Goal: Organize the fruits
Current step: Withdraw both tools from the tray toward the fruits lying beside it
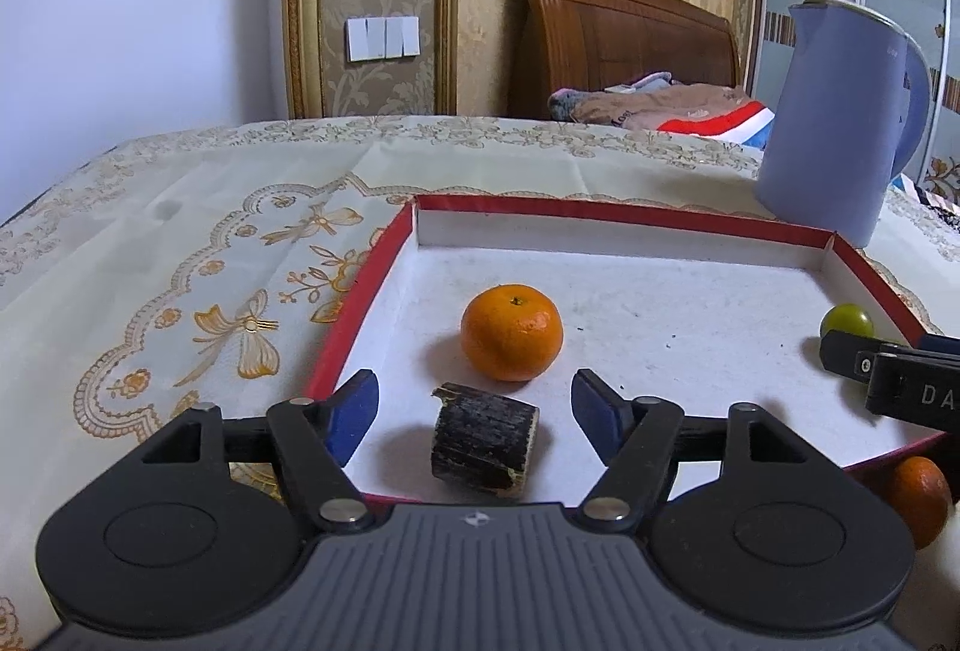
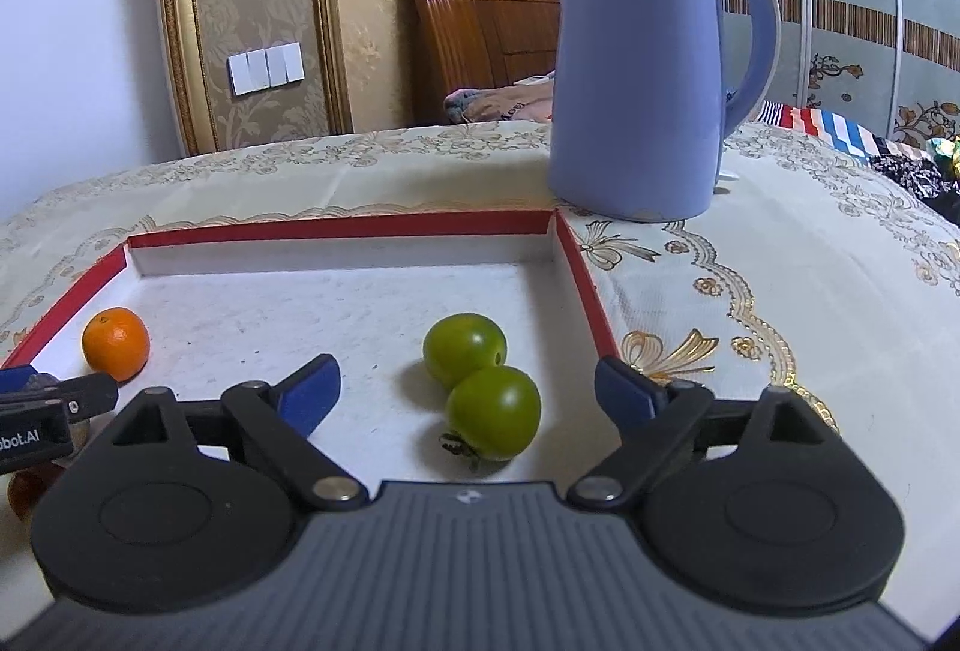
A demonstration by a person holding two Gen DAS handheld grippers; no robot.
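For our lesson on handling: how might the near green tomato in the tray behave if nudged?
The near green tomato looks round and glossy, so it would probably roll and slip. It touches the other green tomato, likely shoving it too.

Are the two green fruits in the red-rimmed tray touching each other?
Touching. The right wrist view shows the nearer green fruit pressed against the farther green fruit, their outlines meeting with no white tray floor visible between them.

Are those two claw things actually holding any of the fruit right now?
No. The left gripper and the right gripper are both open; the dark chunk and green fruits lie free in the tray.
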